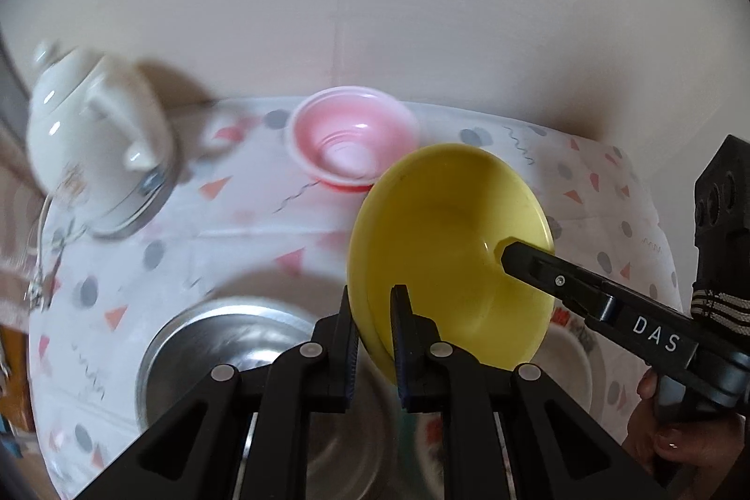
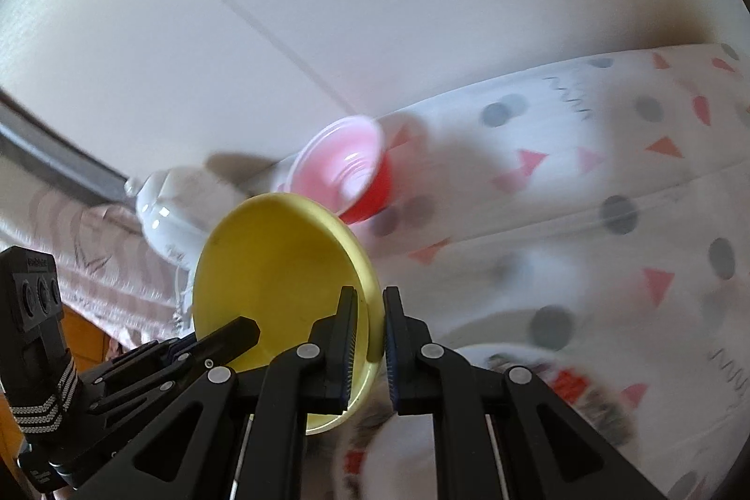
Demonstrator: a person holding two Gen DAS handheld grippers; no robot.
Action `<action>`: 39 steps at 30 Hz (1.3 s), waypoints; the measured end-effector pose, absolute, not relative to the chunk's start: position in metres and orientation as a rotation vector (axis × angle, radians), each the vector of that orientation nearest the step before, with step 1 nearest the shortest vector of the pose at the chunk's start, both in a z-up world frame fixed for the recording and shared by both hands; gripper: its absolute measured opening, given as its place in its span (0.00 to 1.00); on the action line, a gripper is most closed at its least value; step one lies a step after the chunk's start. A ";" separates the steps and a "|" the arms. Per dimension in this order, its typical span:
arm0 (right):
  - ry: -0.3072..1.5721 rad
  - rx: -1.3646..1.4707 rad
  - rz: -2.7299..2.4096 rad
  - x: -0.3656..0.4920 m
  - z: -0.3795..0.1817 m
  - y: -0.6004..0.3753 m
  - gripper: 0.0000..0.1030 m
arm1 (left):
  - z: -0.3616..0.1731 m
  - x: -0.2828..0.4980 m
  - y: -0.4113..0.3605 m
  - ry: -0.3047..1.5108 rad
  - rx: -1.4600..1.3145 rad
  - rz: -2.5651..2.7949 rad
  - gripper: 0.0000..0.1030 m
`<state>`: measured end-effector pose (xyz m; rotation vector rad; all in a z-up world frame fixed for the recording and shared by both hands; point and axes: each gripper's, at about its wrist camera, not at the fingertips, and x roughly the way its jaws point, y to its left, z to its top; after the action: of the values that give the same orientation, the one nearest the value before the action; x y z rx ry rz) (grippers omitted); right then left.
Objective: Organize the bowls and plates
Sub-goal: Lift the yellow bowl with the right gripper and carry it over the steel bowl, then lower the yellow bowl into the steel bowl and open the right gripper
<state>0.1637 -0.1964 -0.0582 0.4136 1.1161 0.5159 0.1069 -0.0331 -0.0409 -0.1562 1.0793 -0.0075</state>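
A yellow bowl [image 1: 445, 247] is held in the air above the table, tilted on edge; it also shows in the right wrist view [image 2: 276, 261]. My left gripper [image 1: 372, 303] is shut on its near rim. My right gripper [image 2: 370, 308] is shut on the opposite rim, and one of its fingers [image 1: 529, 261] reaches into the bowl in the left wrist view. A red bowl with a pink inside [image 1: 351, 141] sits at the back of the table. A steel bowl [image 1: 225, 345] lies below the left gripper. A patterned plate [image 2: 562, 387] lies under the yellow bowl.
A white teapot [image 1: 93, 134] stands on a metal stand at the back left. The table carries a white cloth [image 1: 234, 209] with coloured dots and triangles. A plain wall rises right behind the table.
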 end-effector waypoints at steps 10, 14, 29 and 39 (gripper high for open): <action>1.155 0.341 0.621 0.130 -0.053 -0.136 0.11 | -0.050 0.060 0.028 1.087 -0.257 0.079 0.13; 1.182 0.309 0.643 0.123 -0.057 -0.116 0.11 | -0.058 0.047 0.045 1.103 -0.282 0.109 0.13; 1.307 0.178 0.661 0.109 -0.083 -0.079 0.11 | -0.093 0.024 0.061 1.189 -0.251 0.165 0.14; 1.340 0.133 0.639 0.108 -0.092 -0.072 0.13 | -0.105 0.030 0.056 1.218 -0.196 0.170 0.14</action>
<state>0.1084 -0.0720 -0.0920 0.1330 1.3401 0.6386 0.0295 0.0562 -0.1053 -0.1957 1.2178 0.1705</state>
